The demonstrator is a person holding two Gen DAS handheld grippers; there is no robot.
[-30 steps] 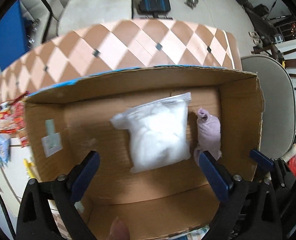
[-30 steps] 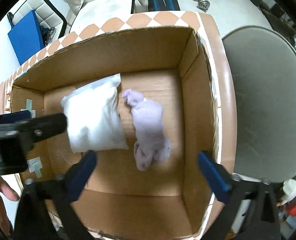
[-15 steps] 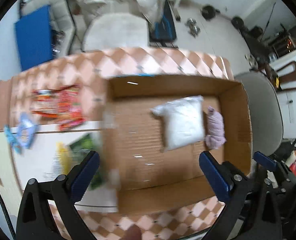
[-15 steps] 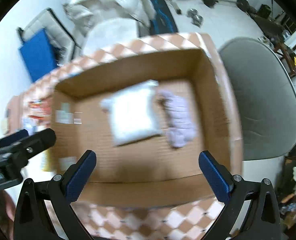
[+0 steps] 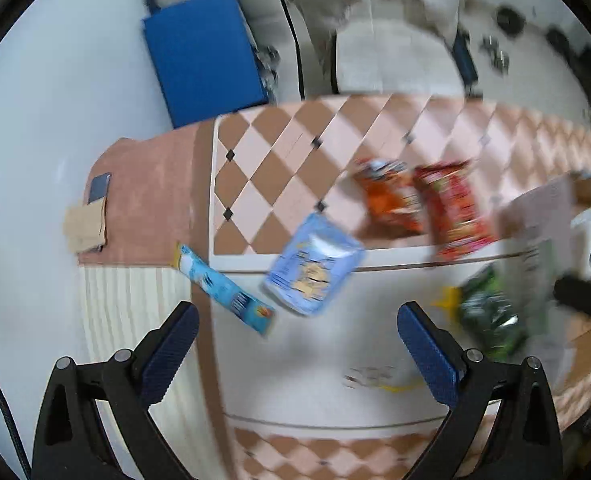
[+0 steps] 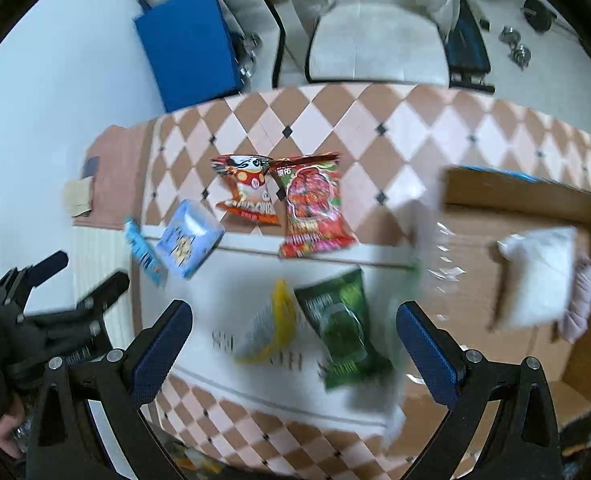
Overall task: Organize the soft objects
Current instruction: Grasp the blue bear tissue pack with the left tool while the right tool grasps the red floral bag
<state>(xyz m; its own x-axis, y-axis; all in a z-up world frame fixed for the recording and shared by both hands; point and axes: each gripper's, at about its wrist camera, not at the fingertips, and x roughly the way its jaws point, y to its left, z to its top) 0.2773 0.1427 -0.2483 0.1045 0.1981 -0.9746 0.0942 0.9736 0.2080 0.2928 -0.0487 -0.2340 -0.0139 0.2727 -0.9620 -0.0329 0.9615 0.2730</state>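
Soft packets lie scattered on the checkered table (image 6: 375, 120), none held. Left gripper (image 5: 295, 332): jaws spread wide, nothing between them, hovering above a white mat (image 5: 315, 360) on the tabletop. Right gripper (image 6: 293, 330): jaws likewise released and empty, poised over the same mat.

Nearest the right gripper's jaws, on the mat: a green packet (image 6: 341, 332), blurred, and just beside it to the left a yellow-edged clear packet (image 6: 269, 328). Nearest the left gripper's jaws: a pale blue pouch (image 5: 315, 264) straddling the mat's far edge, with a long light-blue packet (image 5: 223, 288) just beside it, reaching off the mat's left side.

Farther out, on the checkered surface: an orange snack bag (image 6: 245, 188) and a red snack bag (image 6: 313, 212) side by side, touching or overlapping at their top corners; the red one's lower end reaches the mat's edge.

Right of the mat stands an open cardboard box (image 6: 507, 196). Inside it, toward the right wall, lies a white stuffed bag (image 6: 535, 280), with a lilac cloth bundle (image 6: 581, 304) tucked against its right side. Blur hides the box's near-left corner.

Off the table's left end: a tan cardboard scrap (image 5: 85, 226) on a reddish surface. Beyond the table: a blue panel (image 6: 187, 40) and a pale chair (image 6: 375, 44).
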